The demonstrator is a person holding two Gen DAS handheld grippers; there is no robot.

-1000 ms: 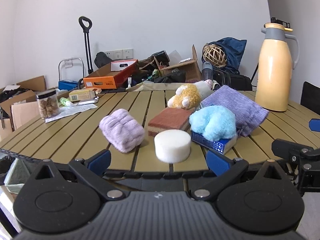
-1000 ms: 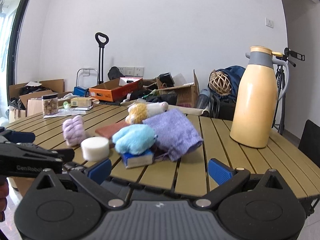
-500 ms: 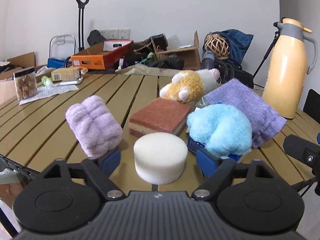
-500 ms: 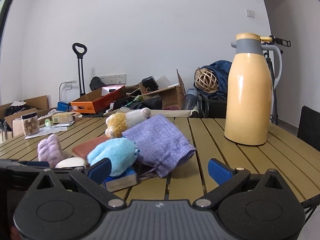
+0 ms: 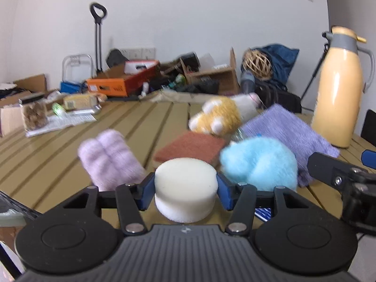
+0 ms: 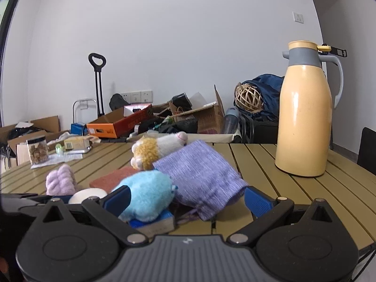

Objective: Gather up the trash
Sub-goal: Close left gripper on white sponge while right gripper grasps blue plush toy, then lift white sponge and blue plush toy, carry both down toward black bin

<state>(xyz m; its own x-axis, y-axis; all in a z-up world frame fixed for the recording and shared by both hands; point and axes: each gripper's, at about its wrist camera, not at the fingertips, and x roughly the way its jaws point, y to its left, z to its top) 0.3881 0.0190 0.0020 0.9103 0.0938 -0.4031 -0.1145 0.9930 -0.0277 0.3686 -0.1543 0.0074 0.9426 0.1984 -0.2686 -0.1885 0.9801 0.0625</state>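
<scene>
Both tongs have slid in toward the pile since a second ago, and the left gripper (image 5: 185, 188) has just been closing, with the white foam puck (image 5: 185, 191) between its blue pads (image 5: 147, 189). From the wrist view the pads look like they're touching the puck's sides on both flanks, so I'd call it pinched (just barely, the foam isn't visibly squashed). The puck sits on the slatted table (image 5: 58, 164) right at the fingertips, with the lilac plush roll (image 5: 110, 159) just to the left and the blue fluffy toy (image 5: 258, 166) just to the right.

Right gripper (image 6: 185, 199) is spread wide, nothing pressed between its pads; the blue toy and the purple knit pouch (image 6: 202, 178) lie just ahead of it.

What worries me: foam is squishy, so a light pinch could let it squirt out on the lift. Left pad is also close to the lilac roll and might drag it along.
</scene>
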